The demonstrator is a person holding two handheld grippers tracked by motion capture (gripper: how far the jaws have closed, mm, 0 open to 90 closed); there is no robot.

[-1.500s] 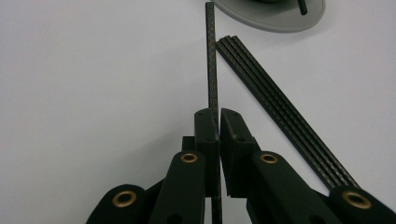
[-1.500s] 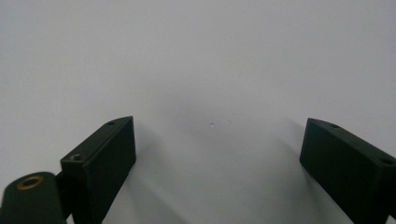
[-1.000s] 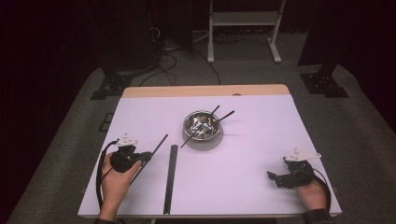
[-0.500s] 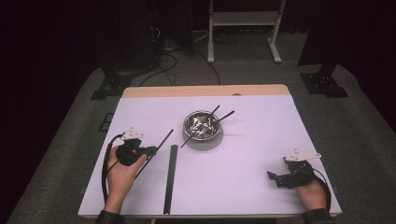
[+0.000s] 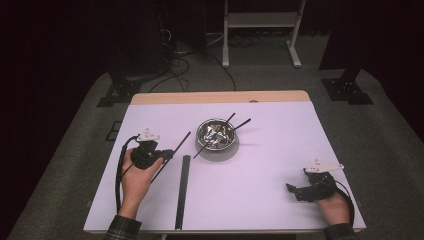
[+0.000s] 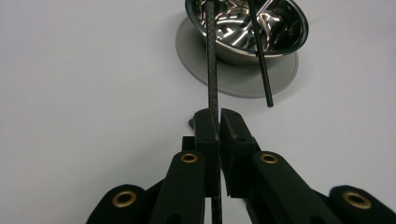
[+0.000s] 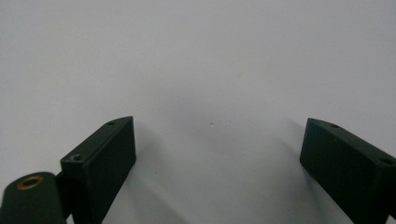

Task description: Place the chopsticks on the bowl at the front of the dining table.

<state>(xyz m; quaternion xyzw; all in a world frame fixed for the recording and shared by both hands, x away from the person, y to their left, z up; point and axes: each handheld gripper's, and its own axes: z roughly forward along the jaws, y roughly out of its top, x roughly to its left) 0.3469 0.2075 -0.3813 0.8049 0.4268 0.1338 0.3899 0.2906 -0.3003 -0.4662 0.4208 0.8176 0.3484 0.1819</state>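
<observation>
Lifted and carried toward twelve o'clock, the left tongs [image 5: 167, 154] pinch a thin black rod [image 6: 211, 65] aimed at the round steel bowl [image 5: 216, 134] at the white tabletop's [image 5: 280, 165] centre, likely its destination. Two more rods lean in that bowl; one flat black bar [image 5: 182, 190] lies at six o'clock. The right tongs [image 5: 294, 190] rest spread, empty.
</observation>
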